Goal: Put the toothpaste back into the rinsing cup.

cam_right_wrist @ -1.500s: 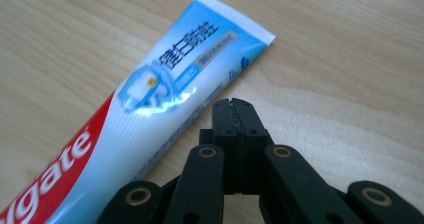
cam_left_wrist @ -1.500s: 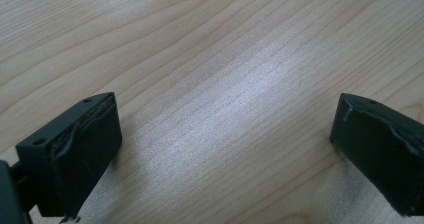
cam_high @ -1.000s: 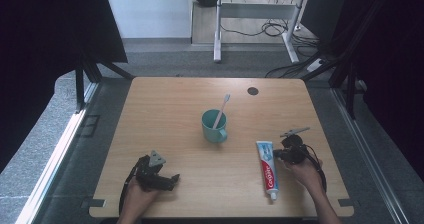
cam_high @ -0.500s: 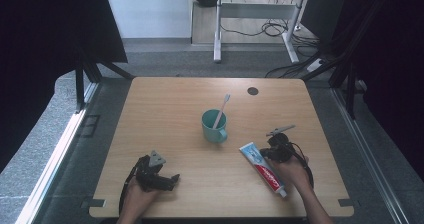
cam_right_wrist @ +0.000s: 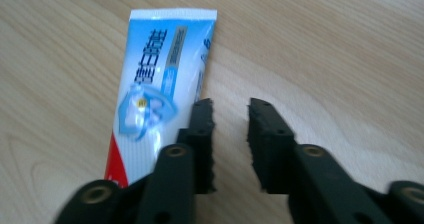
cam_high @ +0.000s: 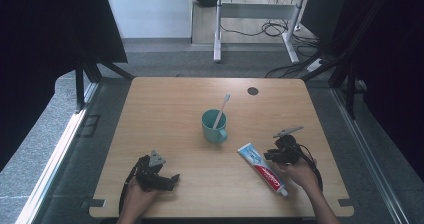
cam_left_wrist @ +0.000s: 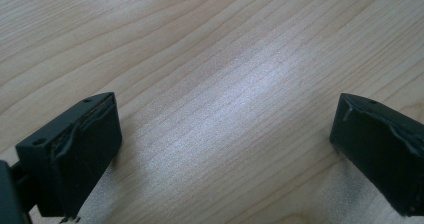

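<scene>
1. The toothpaste tube [cam_right_wrist: 160, 89] is coloured light blue and white, with a red band toward its cap end and blue lettering.
2. The mug [cam_high: 214, 126] is coloured teal.
3. The toothbrush [cam_high: 221, 110] is seen as white.
4. The worktop [cam_high: 165, 109] is patterned with pale wood grain.
5. Both grippers' fingers [cam_right_wrist: 202, 134] are coloured black.
6. A dark round spot [cam_high: 252, 91] is marked on the worktop.

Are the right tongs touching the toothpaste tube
Cannot tell. In the right gripper view the tongs sit beside the tube, one jaw overlapping its edge; contact unclear.
</scene>
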`<action>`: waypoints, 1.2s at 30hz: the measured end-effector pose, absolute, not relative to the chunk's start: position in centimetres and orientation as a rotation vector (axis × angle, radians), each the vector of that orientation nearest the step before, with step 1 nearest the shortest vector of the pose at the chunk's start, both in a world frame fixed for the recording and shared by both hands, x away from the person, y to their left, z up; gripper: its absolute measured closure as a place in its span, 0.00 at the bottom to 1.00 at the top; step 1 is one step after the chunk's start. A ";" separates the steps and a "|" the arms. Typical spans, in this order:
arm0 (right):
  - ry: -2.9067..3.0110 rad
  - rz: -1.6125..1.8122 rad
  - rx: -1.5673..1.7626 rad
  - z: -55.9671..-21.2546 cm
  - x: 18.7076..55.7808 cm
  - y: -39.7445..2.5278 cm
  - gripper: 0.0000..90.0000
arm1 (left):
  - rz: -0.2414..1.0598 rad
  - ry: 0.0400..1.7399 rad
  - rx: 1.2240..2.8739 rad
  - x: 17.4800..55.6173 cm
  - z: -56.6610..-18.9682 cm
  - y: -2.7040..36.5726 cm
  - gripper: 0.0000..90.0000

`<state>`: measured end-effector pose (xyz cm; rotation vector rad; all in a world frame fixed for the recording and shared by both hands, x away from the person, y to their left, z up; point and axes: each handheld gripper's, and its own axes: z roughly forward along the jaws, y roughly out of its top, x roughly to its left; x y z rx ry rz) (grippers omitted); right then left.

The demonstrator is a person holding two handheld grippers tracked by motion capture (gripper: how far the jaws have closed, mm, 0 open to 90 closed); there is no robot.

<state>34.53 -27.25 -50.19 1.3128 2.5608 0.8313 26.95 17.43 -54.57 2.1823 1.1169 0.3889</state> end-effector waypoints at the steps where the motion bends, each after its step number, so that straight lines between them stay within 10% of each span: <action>1: 2.556 0.833 1.319 -50.1 34.3 -27.4 0.73 | 0.389 1.117 2.182 26.9 -54.6 17.4 0.00; 17: 2.618 0.862 1.346 -47.8 31.5 -28.5 0.34 | 0.388 1.117 2.185 27.0 -54.6 17.4 0.00; 36: 2.838 0.592 1.285 -48.9 32.1 -24.2 0.24 | 0.388 1.117 2.185 26.9 -54.6 17.4 0.00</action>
